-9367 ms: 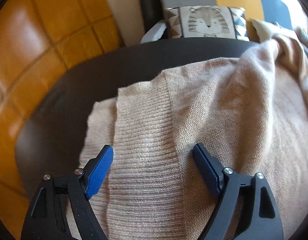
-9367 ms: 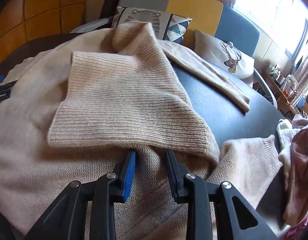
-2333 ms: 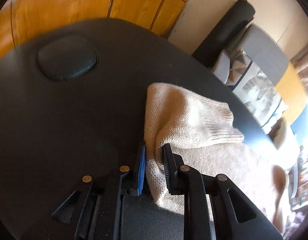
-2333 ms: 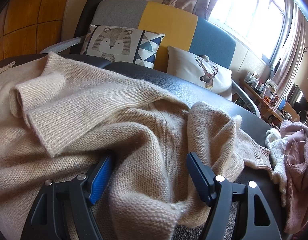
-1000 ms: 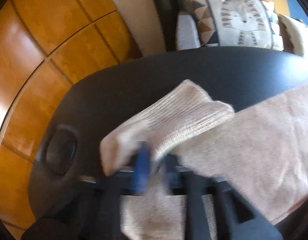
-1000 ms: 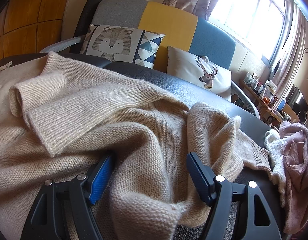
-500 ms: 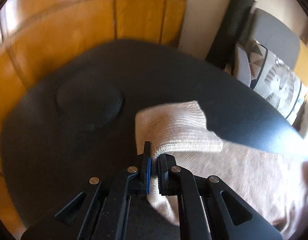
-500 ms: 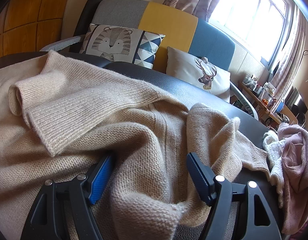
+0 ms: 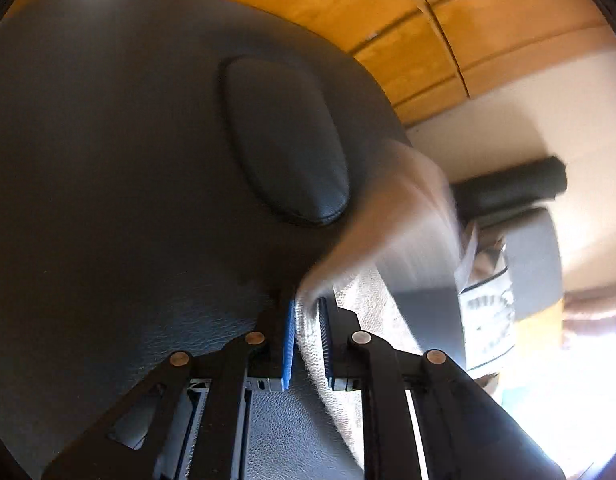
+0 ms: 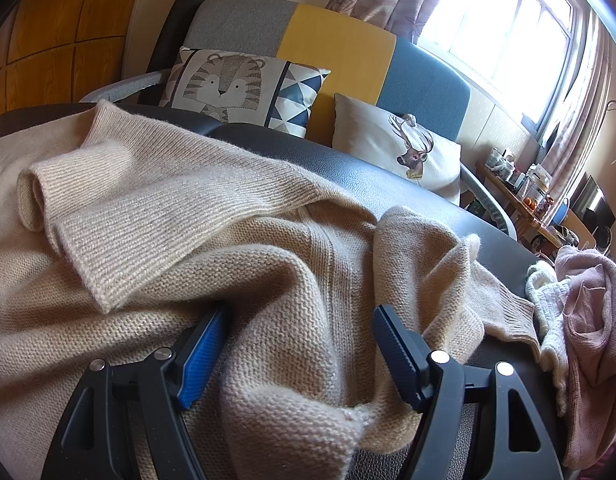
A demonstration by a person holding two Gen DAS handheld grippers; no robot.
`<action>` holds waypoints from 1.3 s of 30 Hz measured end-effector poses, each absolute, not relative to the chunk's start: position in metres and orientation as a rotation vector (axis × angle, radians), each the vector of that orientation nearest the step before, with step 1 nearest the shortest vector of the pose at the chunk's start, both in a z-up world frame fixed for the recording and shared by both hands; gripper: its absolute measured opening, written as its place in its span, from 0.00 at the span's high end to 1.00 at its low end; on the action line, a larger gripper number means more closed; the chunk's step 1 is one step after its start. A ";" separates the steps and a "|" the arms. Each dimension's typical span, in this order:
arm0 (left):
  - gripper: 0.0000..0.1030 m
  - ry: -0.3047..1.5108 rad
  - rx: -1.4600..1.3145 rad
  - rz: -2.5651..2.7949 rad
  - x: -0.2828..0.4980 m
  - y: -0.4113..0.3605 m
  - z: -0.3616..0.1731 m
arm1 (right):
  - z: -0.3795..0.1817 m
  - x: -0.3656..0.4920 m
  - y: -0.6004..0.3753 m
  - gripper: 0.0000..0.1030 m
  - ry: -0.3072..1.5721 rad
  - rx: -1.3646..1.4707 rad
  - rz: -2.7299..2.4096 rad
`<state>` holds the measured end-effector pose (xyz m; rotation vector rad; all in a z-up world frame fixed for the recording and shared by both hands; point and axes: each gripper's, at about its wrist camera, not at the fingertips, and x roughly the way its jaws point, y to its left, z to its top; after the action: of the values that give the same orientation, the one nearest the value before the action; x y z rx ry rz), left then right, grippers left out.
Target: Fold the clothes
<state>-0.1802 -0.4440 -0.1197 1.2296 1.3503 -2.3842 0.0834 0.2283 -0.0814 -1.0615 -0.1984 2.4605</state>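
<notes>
Left wrist shows your left gripper (image 9: pixel 306 340) pinching the blurred sweater (image 10: pixel 267 280) cuff thinly, so it may slip mid-swing, while your right gripper (image 10: pixel 299 354) gapes wide, holding nothing.

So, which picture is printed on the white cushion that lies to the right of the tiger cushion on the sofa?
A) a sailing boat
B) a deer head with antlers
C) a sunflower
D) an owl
B: in the right wrist view, the white cushion beside the tiger cushion shows a brown deer head with dark antlers.
</notes>
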 end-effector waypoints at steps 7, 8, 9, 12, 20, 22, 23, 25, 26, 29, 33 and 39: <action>0.88 0.920 1.154 -2.453 -0.159 -0.409 -0.089 | -0.082 0.083 0.228 0.29 -0.198 -1.061 2.460; 0.88 0.803 1.091 -2.482 -0.150 -0.393 -0.078 | -0.081 0.083 0.228 0.29 -0.199 -1.061 2.460; 0.88 0.727 1.057 -2.541 -0.145 -0.375 -0.068 | -0.081 0.083 0.228 0.29 -0.200 -1.061 2.460; 0.88 0.484 1.022 -2.775 -0.129 -0.300 -0.045 | -0.081 0.083 0.228 0.29 -0.200 -1.060 2.460; 0.88 -0.034 1.340 -3.319 -0.045 -0.045 -0.057 | -0.080 0.084 0.231 0.29 -0.169 -1.072 2.473; 0.88 -0.298 1.396 -3.347 -0.022 0.010 -0.075 | -0.079 0.084 0.236 0.28 -0.130 -1.084 2.487; 0.87 -0.473 1.409 -3.333 -0.019 0.029 -0.086 | -0.079 0.084 0.238 0.28 -0.111 -1.091 2.493; 0.87 -0.692 1.373 -3.293 -0.020 0.040 -0.099 | -0.078 0.085 0.243 0.28 -0.072 -1.103 2.507; 0.86 -0.746 1.345 -3.281 -0.024 0.041 -0.103 | -0.078 0.085 0.245 0.27 -0.051 -1.109 2.513; 0.69 -0.637 1.395 -3.273 -0.038 0.030 -0.106 | -0.078 0.085 0.255 0.27 0.041 -1.137 2.537; 0.36 -0.455 1.427 -3.204 -0.051 -0.008 -0.108 | -0.076 0.080 0.260 0.25 0.085 -1.175 2.537; 0.27 -0.396 1.384 -3.108 -0.049 -0.039 -0.111 | -0.066 0.046 0.270 0.19 0.191 -1.308 2.554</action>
<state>-0.0492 -0.0394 -0.1109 1.3835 -0.3962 -3.1077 0.0463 0.2702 -0.0663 -1.3076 0.1910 2.5535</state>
